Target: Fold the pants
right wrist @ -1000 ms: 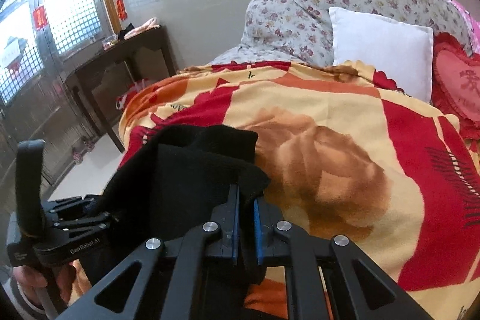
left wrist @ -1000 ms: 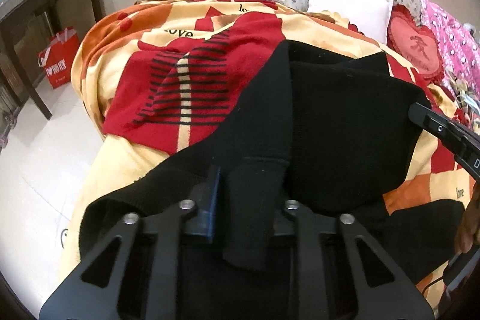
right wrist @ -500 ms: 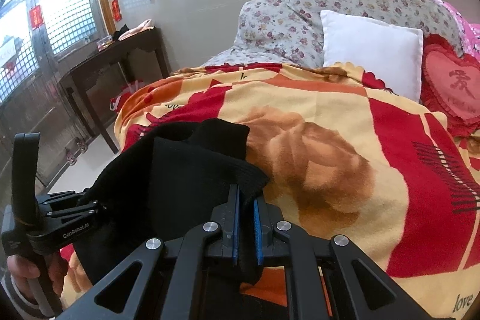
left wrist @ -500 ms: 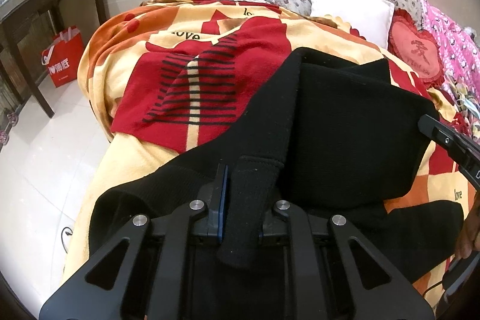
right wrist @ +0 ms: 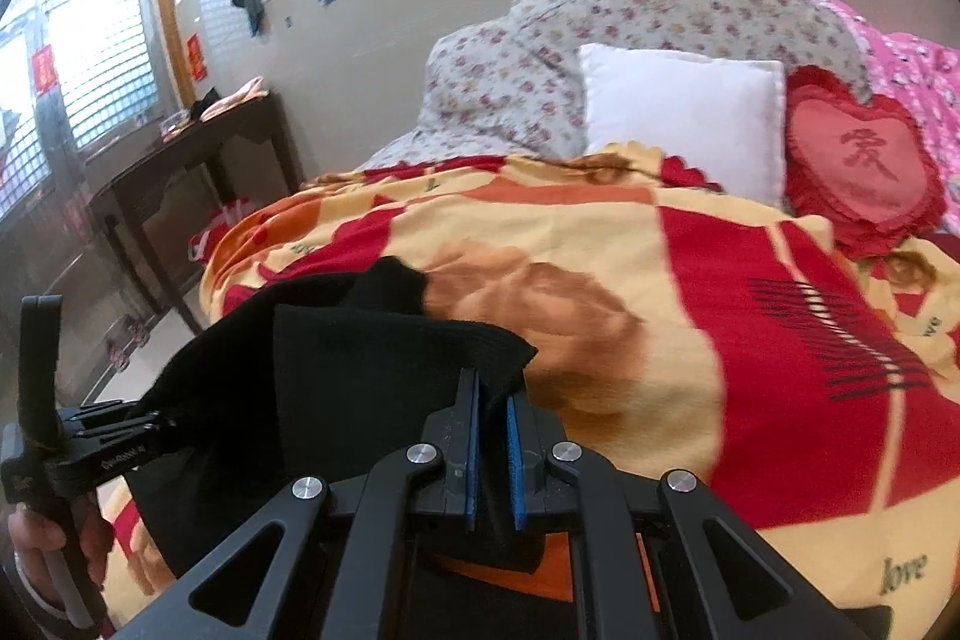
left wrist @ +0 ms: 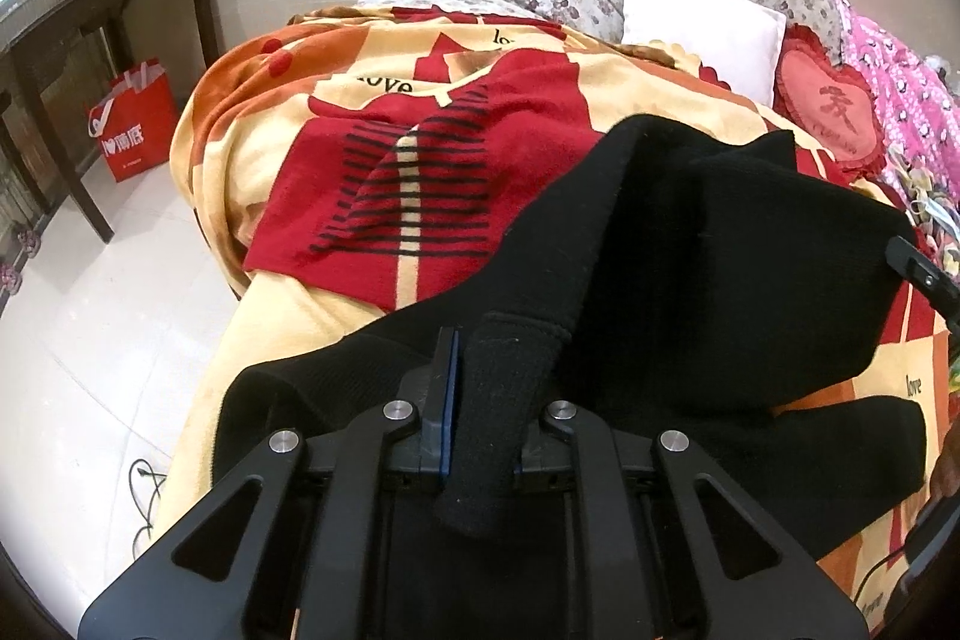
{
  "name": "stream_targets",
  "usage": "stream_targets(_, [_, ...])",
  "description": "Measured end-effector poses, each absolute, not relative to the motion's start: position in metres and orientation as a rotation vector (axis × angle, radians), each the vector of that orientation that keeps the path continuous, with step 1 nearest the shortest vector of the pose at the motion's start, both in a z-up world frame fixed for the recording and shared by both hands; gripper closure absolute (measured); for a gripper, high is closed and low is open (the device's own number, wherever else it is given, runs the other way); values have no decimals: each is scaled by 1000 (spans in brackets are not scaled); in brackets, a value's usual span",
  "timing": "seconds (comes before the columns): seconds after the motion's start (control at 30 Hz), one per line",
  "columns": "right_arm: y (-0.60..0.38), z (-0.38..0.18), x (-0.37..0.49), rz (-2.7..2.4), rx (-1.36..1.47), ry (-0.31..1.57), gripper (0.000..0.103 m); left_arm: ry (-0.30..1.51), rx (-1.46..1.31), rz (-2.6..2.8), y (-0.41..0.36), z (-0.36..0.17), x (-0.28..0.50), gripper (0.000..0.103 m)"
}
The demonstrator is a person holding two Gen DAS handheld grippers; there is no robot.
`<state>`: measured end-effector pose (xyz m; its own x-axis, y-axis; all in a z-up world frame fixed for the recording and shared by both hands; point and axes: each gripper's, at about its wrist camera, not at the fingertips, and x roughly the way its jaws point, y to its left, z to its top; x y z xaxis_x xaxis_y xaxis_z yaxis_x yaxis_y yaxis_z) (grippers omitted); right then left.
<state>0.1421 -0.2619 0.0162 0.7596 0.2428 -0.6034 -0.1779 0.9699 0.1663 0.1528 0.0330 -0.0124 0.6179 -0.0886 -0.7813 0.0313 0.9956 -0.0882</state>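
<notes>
Black knit pants [left wrist: 720,268] lie on a bed with a red, orange and cream blanket [left wrist: 420,196]. My left gripper [left wrist: 489,400] is shut on a ribbed edge of the pants and holds it up above the bed. My right gripper [right wrist: 492,430] is shut on another edge of the pants [right wrist: 360,370], also lifted. The cloth hangs between the two grippers, folded over. The left gripper body shows at the left of the right wrist view [right wrist: 90,454]. The right gripper shows at the right edge of the left wrist view [left wrist: 924,274].
A white pillow [right wrist: 684,112], a red heart cushion [right wrist: 858,166] and floral bedding [right wrist: 600,28] lie at the bed's head. A dark wooden table [left wrist: 72,40] and a red bag [left wrist: 132,124] stand on the tiled floor left of the bed.
Both grippers have moved forward toward the bed's head with the pants held. The right wrist view has tilted upward.
</notes>
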Motion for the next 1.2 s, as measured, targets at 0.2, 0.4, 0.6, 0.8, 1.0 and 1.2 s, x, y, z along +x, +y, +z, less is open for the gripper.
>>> stream_targets(0.2, [-307, 21, 122, 143, 134, 658, 96, 893, -70, -74, 43, -6, 141, 92])
stream_targets(0.4, [-347, 24, 86, 55, 127, 637, 96, 882, -56, -101, 53, 0, 120, 92])
stream_targets(0.6, [-384, 19, 41, -17, 105, 645, 96, 883, -33, -122, 71, -2, 92, 91])
stream_targets(0.8, [-415, -3, -1, -57, 147, 681, 96, 911, -21, -112, 84, -16, 68, 92])
stream_targets(1.0, [-429, -31, -13, -84, 180, 751, 96, 952, -43, -86, 92, -33, 58, 92])
stream_targets(1.2, [-435, -40, -23, -161, 187, 791, 96, 951, -55, -78, 95, -33, 47, 92])
